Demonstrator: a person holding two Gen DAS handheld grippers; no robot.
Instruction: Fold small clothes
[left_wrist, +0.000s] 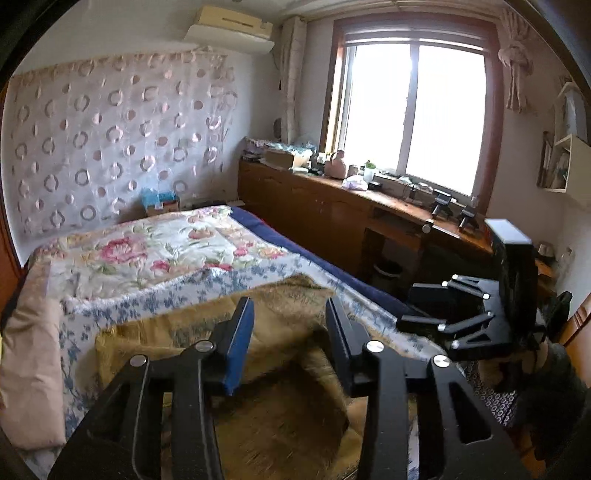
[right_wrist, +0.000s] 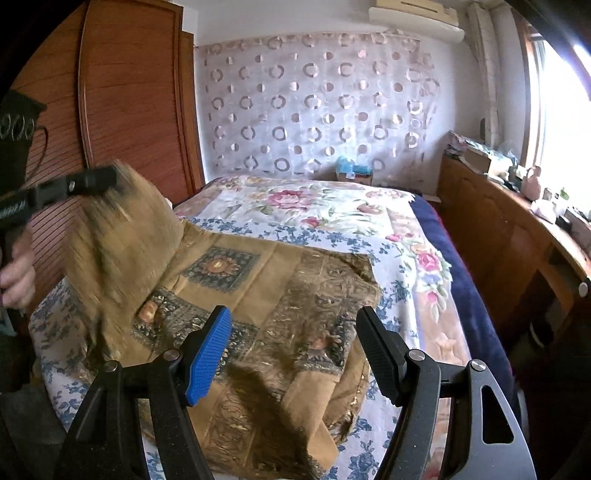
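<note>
Room: bedroom; bed (right_wrist: 424, 236) w/ floral quilt, wood wardrobe (right_wrist: 129, 92) on one side, long wood counter (left_wrist: 332, 199) under the window (left_wrist: 413, 110).
Cloth: brown patterned scarf-like cloth (right_wrist: 295, 295) lies spread on the near end of the bed, blue-floral sheet under it.
Left tongs (right_wrist: 92, 181): in the right cam I see them up at the far left, pinched onto one edge of the cloth, that part lifted and motion-blurred. In my left cam the pads look apart w/ cloth behind them, so the two views don't fully agree; I go w/ the right cam.
Right tongs (right_wrist: 291, 347): wide open, nothing held, hovering over the near edge of the cloth.
Progress: early, I'd say; cloth seems roughly doubled in places, one edge being carried over. Left: lay that flap down, square edges, likely another fold.
Containers: small box (right_wrist: 354, 173) w/ blue stuff at the bed head; contents unclear. Bin (left_wrist: 386, 273) under the counter, can't see inside.
</note>
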